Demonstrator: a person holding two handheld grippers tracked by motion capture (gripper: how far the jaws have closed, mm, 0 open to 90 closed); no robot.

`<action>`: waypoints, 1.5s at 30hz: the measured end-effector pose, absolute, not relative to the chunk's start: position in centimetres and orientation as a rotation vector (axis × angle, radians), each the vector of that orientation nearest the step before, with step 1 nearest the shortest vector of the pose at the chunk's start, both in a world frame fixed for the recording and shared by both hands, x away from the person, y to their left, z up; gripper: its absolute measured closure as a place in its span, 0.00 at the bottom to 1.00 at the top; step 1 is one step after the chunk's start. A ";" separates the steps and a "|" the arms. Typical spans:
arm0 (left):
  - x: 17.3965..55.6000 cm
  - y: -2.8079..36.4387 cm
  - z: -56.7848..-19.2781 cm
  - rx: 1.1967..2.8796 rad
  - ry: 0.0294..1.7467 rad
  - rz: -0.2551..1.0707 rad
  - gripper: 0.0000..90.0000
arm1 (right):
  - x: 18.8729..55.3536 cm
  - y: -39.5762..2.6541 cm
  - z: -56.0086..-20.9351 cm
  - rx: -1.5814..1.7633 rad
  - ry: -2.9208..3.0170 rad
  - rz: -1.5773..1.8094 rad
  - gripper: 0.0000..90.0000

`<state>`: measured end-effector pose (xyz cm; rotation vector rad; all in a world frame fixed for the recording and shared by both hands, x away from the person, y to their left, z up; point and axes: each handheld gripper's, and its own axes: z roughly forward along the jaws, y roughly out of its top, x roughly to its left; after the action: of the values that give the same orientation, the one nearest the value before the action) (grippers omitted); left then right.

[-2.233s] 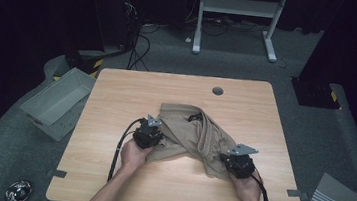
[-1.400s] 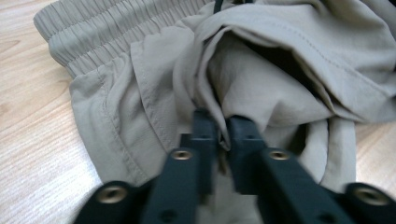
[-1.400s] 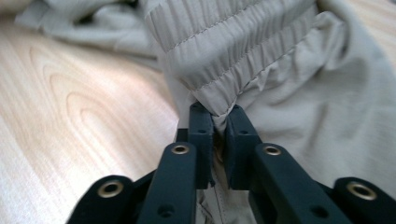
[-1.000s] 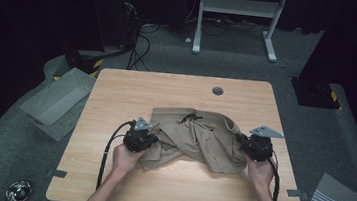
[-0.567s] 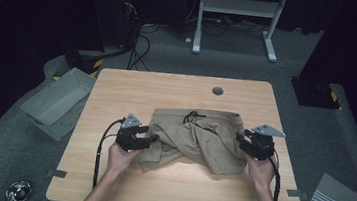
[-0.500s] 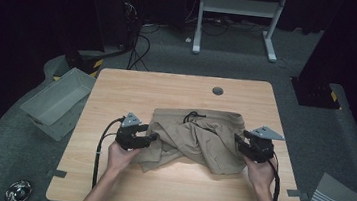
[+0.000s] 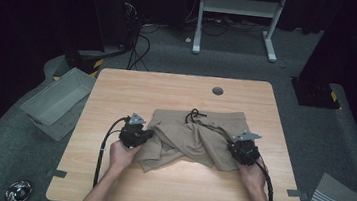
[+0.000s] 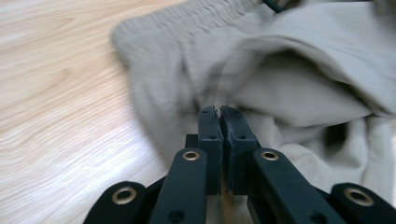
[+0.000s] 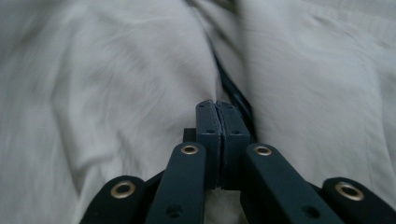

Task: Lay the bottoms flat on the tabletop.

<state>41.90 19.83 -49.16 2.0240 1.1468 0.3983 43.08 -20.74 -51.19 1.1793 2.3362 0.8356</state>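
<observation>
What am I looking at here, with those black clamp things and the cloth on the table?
A person at a wooden table holds a hand-operated gripper in each hand; there is no robot arm. The high view looks down from above: the left gripper and right gripper sit at either side of a crumpled pair of beige shorts with a dark drawstring. The other two pictures come from cameras riding on each gripper, looking along its black jaws. Both pairs of jaws have just been closing and now stand shut together at the cloth. Whether fabric is pinched between them I cannot tell.
</observation>
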 end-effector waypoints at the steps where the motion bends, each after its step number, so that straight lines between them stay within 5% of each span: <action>1: 41.9 19.8 -49.2 2.024 1.147 0.398 0.94 | 43.1 -20.7 -51.2 1.179 2.336 0.836 0.99; 4: 41.7 20.7 -49.1 2.006 1.184 0.420 0.86 | 43.8 -21.6 -51.1 1.228 2.304 0.819 0.98; 5: 41.6 21.0 -49.1 2.002 1.191 0.427 0.75 | 43.7 -21.8 -50.9 1.244 2.283 0.819 0.88; 8: 41.7 22.1 -49.3 1.965 1.253 0.446 0.64 | 42.7 -21.4 -50.1 1.228 2.269 0.913 0.73; 19: 44.7 19.0 -50.4 1.999 1.269 0.408 0.51 | 39.4 -17.3 -48.5 1.005 2.363 1.108 0.61; 21: 45.4 18.1 -51.1 2.018 1.284 0.420 0.54 | 39.6 -16.8 -49.2 0.999 2.405 1.067 0.69; 24: 45.5 17.8 -51.7 2.056 1.281 0.435 0.71 | 39.5 -16.6 -49.8 0.988 2.437 1.020 0.93; 25: 45.4 17.6 -51.7 2.065 1.271 0.446 0.71 | 39.5 -16.6 -49.8 0.988 2.437 1.020 0.93; 26: 45.4 17.5 -51.6 2.083 1.264 0.430 0.84 | 39.3 -16.7 -50.1 0.972 2.454 1.005 1.00; 29: 45.4 17.5 -51.5 2.111 1.254 0.447 0.95 | 38.9 -17.1 -50.2 0.964 2.457 0.994 1.00; 34: 45.4 18.1 -51.4 2.102 1.296 0.458 0.98 | 38.0 -18.4 -49.9 0.988 2.420 1.037 0.98; 37: 45.4 18.2 -51.5 2.079 1.290 0.433 0.89 | 37.4 -18.1 -49.4 0.992 2.403 1.109 0.68; 41: 45.5 17.8 -51.6 2.066 1.290 0.437 0.80 | 37.4 -16.0 -49.8 0.930 2.443 1.136 0.54; 43: 45.4 17.8 -51.6 2.068 1.290 0.436 0.83 | 37.7 -14.8 -50.4 0.920 2.459 1.086 0.56; 45: 45.4 18.0 -51.5 2.080 1.285 0.435 0.91 | 37.8 -14.1 -50.8 0.906 2.434 1.002 0.81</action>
<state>45.41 18.01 -51.53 2.0804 1.2853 0.4348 37.80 -14.07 -50.79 0.9061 2.4341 1.0024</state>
